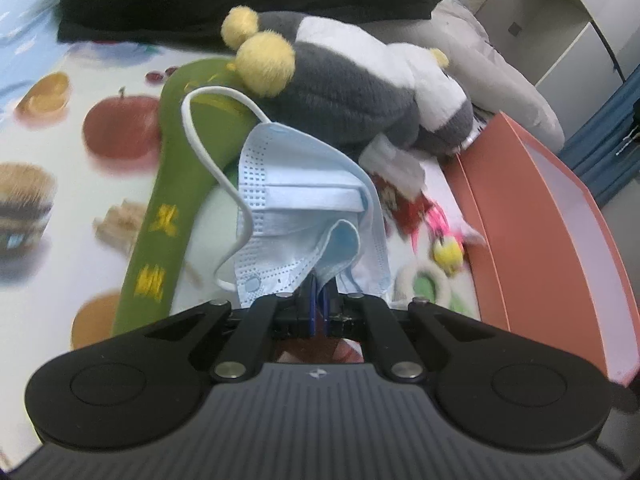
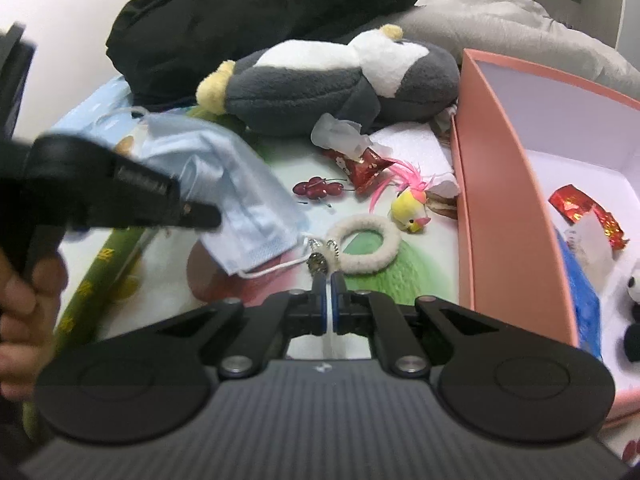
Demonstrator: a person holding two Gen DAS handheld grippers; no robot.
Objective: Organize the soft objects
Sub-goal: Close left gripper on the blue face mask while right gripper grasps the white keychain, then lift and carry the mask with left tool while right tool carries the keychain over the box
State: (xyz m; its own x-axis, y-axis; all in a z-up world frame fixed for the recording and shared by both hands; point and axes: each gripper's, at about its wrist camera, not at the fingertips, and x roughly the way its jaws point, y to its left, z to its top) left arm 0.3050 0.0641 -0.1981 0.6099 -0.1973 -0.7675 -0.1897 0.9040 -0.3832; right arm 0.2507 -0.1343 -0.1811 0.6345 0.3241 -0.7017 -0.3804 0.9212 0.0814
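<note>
My left gripper (image 1: 319, 290) is shut on a light blue face mask (image 1: 304, 200), which stands crumpled above the fingertips with its white ear loop (image 1: 208, 120) arching left. The right wrist view shows that same left gripper (image 2: 208, 216) holding the mask (image 2: 240, 184) above the printed cloth. My right gripper (image 2: 328, 278) is shut, its tips pinching the small ball chain (image 2: 318, 258) of a white fluffy ring (image 2: 368, 248). The ring lies flat on the cloth.
A pink box (image 2: 500, 160) stands open at the right with a red wrapper, a blue item and a panda toy inside. A grey and white penguin plush (image 2: 320, 92), a yellow bird toy (image 2: 412, 208), a green fabric strip (image 1: 172, 200) and a black garment (image 2: 260, 12) lie around. A hand (image 2: 24, 300) shows at the left.
</note>
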